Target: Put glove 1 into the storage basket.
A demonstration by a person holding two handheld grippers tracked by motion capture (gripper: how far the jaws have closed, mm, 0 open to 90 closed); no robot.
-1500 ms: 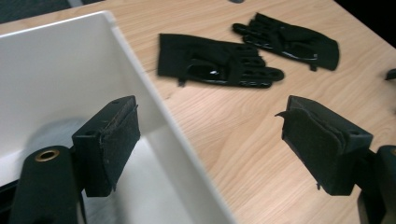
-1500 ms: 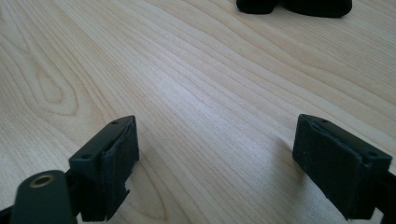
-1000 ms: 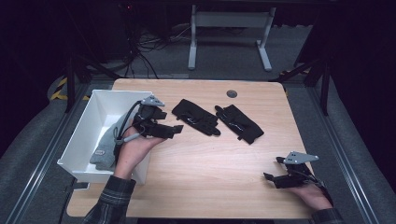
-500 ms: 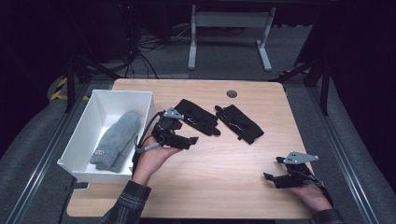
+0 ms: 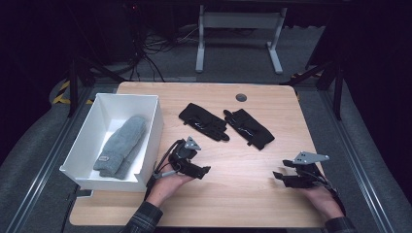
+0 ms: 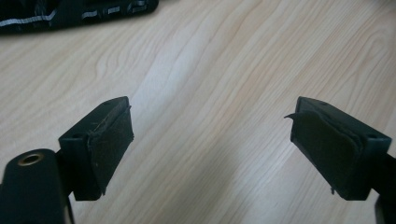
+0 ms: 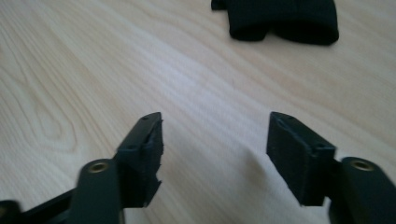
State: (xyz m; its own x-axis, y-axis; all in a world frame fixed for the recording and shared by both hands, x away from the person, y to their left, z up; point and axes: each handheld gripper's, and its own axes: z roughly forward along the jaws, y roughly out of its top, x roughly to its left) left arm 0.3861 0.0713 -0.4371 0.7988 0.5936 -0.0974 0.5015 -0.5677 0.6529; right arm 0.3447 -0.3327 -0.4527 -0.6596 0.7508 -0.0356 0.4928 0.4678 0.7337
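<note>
Two black gloves lie side by side mid-table, one to the left point(image 5: 204, 121) and one to the right point(image 5: 248, 127). A grey mitten point(image 5: 121, 145) lies in the white bin point(image 5: 156, 127) at the table's left. My left gripper point(image 5: 203, 170) rests low over bare wood just right of the bin. Its jaws have just been opening and stand open point(image 6: 210, 126) with nothing between them; a black glove point(image 6: 70, 11) lies beyond. My right gripper point(image 5: 277, 175) sits near the front right edge. Its jaws have just been closing but remain open point(image 7: 215, 140) and empty, with a black glove point(image 7: 285, 16) ahead.
A round dark grommet point(image 5: 241, 97) is set in the wooden table point(image 5: 233, 204) near its far edge. Past the table stand a white metal frame point(image 5: 238, 29) and a tangle of cables point(image 5: 150, 53) on the grey floor.
My left hand has come away from the bin, moving right and down to the tabletop, leaving the grey mitten uncovered in the bin. The right hand has stayed put.
</note>
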